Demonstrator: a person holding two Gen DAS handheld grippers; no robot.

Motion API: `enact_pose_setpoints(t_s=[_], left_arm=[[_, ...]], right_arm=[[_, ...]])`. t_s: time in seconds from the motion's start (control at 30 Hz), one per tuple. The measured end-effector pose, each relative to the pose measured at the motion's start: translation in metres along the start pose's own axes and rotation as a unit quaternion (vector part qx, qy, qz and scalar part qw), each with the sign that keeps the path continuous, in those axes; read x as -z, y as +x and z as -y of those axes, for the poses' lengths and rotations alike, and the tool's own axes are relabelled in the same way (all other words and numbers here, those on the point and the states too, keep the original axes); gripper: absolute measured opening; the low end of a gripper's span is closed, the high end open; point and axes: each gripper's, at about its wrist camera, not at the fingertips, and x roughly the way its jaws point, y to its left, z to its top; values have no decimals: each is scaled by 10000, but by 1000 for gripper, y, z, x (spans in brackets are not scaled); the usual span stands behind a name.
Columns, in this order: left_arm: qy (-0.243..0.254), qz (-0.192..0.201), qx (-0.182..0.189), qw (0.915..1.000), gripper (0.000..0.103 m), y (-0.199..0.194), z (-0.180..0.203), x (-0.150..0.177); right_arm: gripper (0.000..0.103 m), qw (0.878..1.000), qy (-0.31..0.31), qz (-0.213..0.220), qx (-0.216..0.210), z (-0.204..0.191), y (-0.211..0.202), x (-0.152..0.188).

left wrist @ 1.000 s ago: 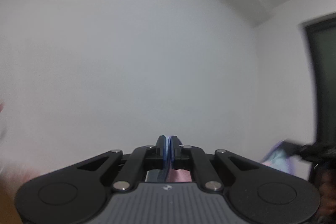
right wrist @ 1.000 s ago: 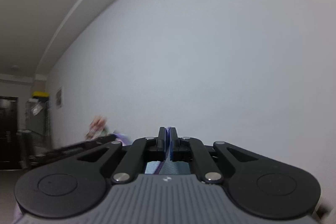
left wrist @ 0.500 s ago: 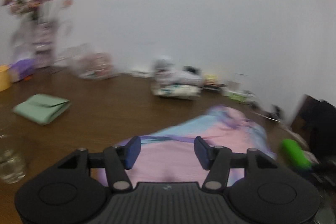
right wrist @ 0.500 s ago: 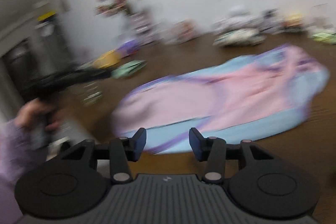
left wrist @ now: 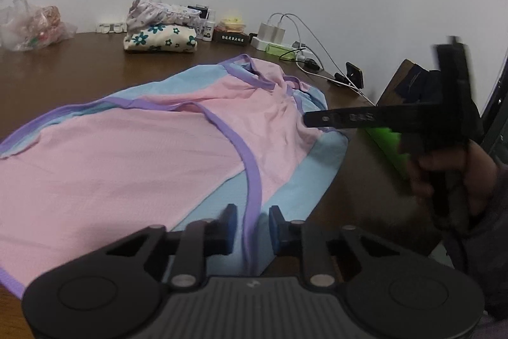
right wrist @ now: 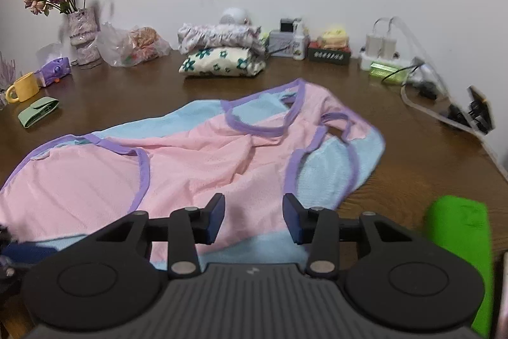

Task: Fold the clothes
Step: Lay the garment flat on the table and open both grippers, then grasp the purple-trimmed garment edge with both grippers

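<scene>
A pink and light-blue garment [right wrist: 190, 161] with purple trim lies spread on the brown table [right wrist: 133, 91]. My left gripper [left wrist: 252, 224] is low over its near blue edge. Its jaws are closing, with a purple trim strip [left wrist: 250, 180] running between the pads and a gap still on both sides. My right gripper [right wrist: 254, 218] hovers over the pink front panel near the front edge. Its jaws are closing slightly and stand well apart, with the cloth below them and nothing pinched. In the left wrist view a hand [left wrist: 451, 177] holds the right gripper at the garment's right side.
Folded clothes [right wrist: 222, 56] are stacked at the back by the wall. A vase of dried flowers [right wrist: 81, 37], a plastic bag [right wrist: 133, 46], a yellow mug [right wrist: 23, 88] and a folded green cloth [right wrist: 38, 111] stand at the left. Chargers and cables [right wrist: 384, 50] lie at the right, and a bright green object [right wrist: 460, 243] is near the right gripper.
Both views swung down from the bare wall to the table and garment. Both grippers went from shut to open; the left jaws are now narrower than half a second ago.
</scene>
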Motion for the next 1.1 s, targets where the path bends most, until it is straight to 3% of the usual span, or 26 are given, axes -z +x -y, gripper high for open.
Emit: enact_pose_setpoints(t_s=[0.1,0.27,0.43,0.53,0.6,0.7,0.8,0.9,1.0,1.1], left_arm=[[-33,8,6,10000,8,-15,-9,11],[-107,86,-150,9998,6,-46,-31,21],[-275,184,-600,9976,5,-67,-67,23],[-300,132,-627,9975,5,-83,-86,25],[-450,72,-467,9979,25,-94,-98,24],[-240,413,-50,9988,48,-118,-99,14],[-279,795,257,9961,64,-121,-100,-16],[-612,519,264,9964,61,-84,-104,-55],[-768,97,-42,9970,61,-39,-98,-86],[-718,-65,-351,9968,61,-8,-92,-101]], right_arm=[[41,9998,57,-161,-123,-3,9,1],[40,9993,-210,-211,-227,-14,-1,12],[35,9973,-336,-389,-519,-35,-36,35],[35,9924,-577,-563,-930,-67,-63,54],[35,9892,-628,-574,-1195,-76,-74,55],[37,9853,-511,-424,-1575,-77,-91,45],[42,9924,-233,29,-1204,-56,-88,16],[42,9945,286,44,-1007,-30,-55,-12],[42,9891,824,-228,-1197,-17,-19,-27],[42,9836,1124,-413,-1346,-14,5,-32]])
